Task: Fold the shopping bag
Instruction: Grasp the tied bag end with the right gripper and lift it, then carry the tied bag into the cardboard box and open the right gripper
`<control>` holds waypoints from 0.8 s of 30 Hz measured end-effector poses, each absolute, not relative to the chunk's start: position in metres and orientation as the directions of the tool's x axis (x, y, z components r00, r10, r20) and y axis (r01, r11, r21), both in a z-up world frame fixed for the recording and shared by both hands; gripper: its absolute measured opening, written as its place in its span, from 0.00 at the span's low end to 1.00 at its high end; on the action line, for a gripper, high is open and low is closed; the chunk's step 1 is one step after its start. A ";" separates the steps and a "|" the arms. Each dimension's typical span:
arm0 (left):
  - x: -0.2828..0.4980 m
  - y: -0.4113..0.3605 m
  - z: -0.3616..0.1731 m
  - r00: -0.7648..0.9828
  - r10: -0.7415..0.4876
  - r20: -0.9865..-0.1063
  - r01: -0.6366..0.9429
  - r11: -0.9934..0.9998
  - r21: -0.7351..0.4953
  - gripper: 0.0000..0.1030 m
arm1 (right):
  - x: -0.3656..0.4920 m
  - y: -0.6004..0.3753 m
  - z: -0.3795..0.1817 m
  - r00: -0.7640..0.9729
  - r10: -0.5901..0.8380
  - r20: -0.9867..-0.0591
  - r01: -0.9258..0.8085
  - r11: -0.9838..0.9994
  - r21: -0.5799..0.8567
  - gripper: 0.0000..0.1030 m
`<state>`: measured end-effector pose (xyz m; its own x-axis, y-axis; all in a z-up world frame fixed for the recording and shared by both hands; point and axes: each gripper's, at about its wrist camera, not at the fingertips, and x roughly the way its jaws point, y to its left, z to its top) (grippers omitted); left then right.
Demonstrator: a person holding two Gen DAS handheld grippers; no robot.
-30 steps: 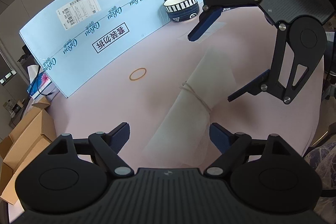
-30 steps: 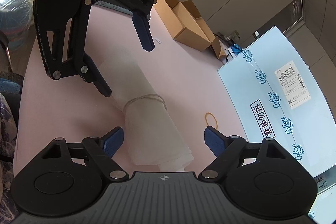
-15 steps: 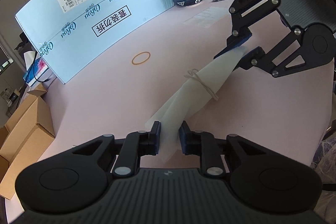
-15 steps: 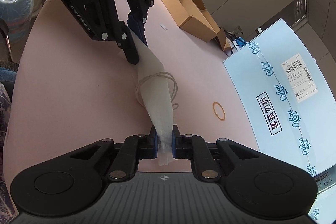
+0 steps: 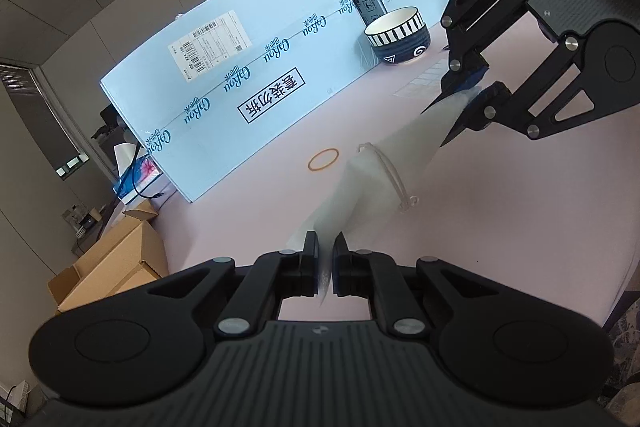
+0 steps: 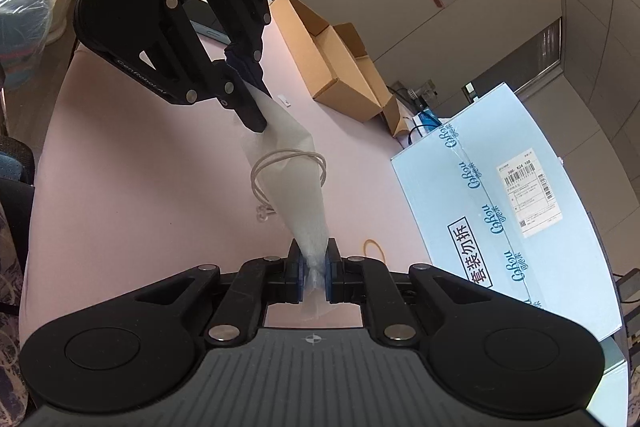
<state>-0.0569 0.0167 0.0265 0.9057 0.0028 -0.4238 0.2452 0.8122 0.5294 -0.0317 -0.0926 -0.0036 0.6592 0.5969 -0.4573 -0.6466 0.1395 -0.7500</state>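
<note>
The shopping bag (image 5: 384, 167) is a translucent white bag, bunched into a long strip with a cord handle (image 5: 394, 179) looped round its middle. It hangs stretched above the pink table (image 5: 500, 227) between both grippers. My left gripper (image 5: 326, 259) is shut on one end. My right gripper (image 6: 313, 267) is shut on the other end of the bag (image 6: 292, 183). Each gripper shows in the other's view: the right gripper (image 5: 474, 89) at upper right, the left gripper (image 6: 244, 87) at upper left.
An orange rubber band (image 5: 323, 159) lies on the table beside the bag, also in the right wrist view (image 6: 374, 249). A large light-blue carton (image 5: 240, 95) stands along the far side. A striped bowl (image 5: 398, 37) sits by it. Cardboard boxes (image 6: 340, 67) lie past the table edge.
Both grippers closed on the ends of the bag and lifted it off the table. It now hangs taut between them, higher than half a second ago.
</note>
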 end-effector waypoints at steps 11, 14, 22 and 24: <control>-0.075 0.123 0.092 0.934 0.197 -0.298 0.015 0.811 0.585 0.08 | -0.018 0.016 0.038 0.606 0.739 -0.296 -0.585 0.161 -0.795 0.08; -0.074 0.156 0.104 0.919 0.248 -0.307 -0.028 0.817 0.576 0.08 | -0.009 0.047 0.043 0.586 0.767 -0.260 -0.579 0.172 -0.797 0.08; -0.051 0.222 0.118 0.891 0.333 -0.308 -0.097 0.802 0.589 0.08 | 0.033 0.130 0.053 0.553 0.788 -0.269 -0.627 0.181 -0.758 0.08; -0.040 0.234 0.119 0.888 0.340 -0.311 -0.093 0.793 0.603 0.08 | 0.045 0.145 0.056 0.554 0.786 -0.276 -0.630 0.179 -0.756 0.08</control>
